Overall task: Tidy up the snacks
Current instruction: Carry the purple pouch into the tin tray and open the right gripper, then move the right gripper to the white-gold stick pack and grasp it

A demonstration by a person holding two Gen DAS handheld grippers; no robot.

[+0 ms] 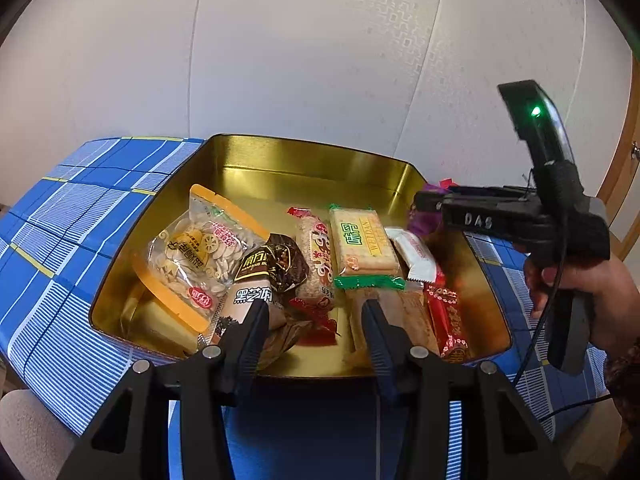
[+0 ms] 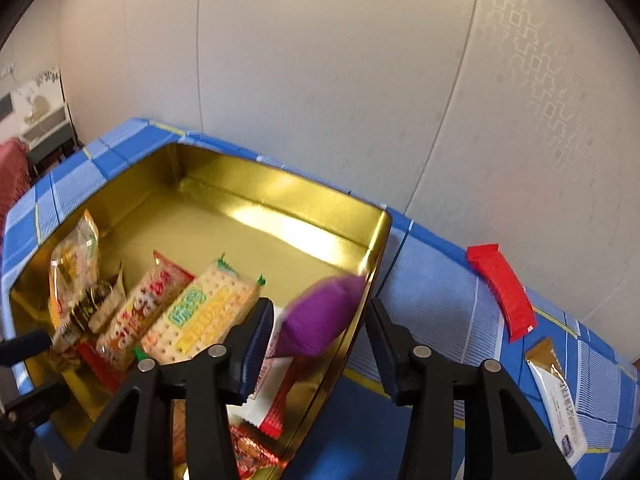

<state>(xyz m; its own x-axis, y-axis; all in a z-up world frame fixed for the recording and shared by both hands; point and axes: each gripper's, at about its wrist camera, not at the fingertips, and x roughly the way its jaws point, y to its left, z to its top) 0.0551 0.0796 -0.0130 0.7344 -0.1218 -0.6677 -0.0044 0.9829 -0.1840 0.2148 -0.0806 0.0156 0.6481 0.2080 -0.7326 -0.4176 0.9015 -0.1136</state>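
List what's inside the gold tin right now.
In the gold tin: seed packet, dark sesame packet, red rice-cake roll, Weidan crackers, white-red packet, purple packet at the right wall. Lower wrappers are partly covered.

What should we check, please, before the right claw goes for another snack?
1. Right claw clear of purple packet: ok, open; the packet is blurred.
2. Purple packet settled in gold tin: cannot tell.
3. Snacks left outside: not ok, red bar and white packet lie on the blue cloth.
4. Room in tin: ok, back half bare.
5. Left claw out of the way: ok, open, empty, at near rim.
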